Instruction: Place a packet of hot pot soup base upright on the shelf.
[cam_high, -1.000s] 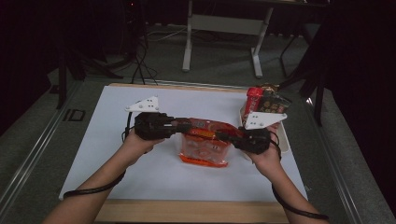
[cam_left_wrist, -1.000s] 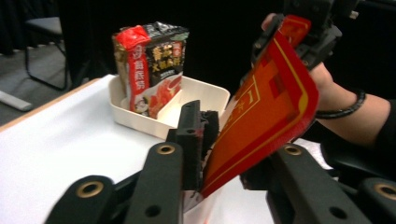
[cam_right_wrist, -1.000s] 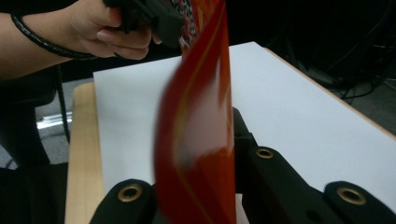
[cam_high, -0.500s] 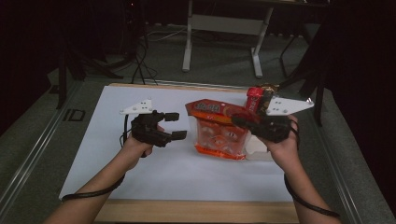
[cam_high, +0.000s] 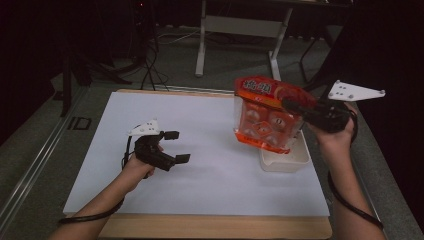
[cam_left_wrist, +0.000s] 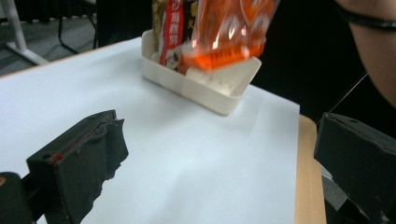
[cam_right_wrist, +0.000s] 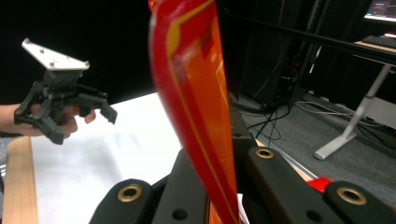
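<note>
An orange snack bag (cam_high: 267, 116) with a clear front hangs in the air over a white tray (cam_high: 286, 159) at the table's right side. My right gripper (cam_high: 299, 106) is shut on the bag's top edge, and the right gripper view has that red and orange edge (cam_right_wrist: 196, 112) pinched between the jaws. The bag's lower end (cam_left_wrist: 224, 44) hovers just above the tray (cam_left_wrist: 205, 86) in the left gripper view. My left gripper (cam_high: 176, 146) stands open low over the white sheet at the left, with nothing between its fingers (cam_left_wrist: 79, 161).
The tray holds other snack packets (cam_left_wrist: 170, 32) at its far end. A white sheet (cam_high: 205, 150) covers the wooden table (cam_high: 215, 227). Dark floor, cables and a desk frame (cam_high: 240, 25) lie beyond the far edge.
My left gripper let go of the bag, opened and drew back to the left. My right gripper carried the bag up and to the right, over the tray.
</note>
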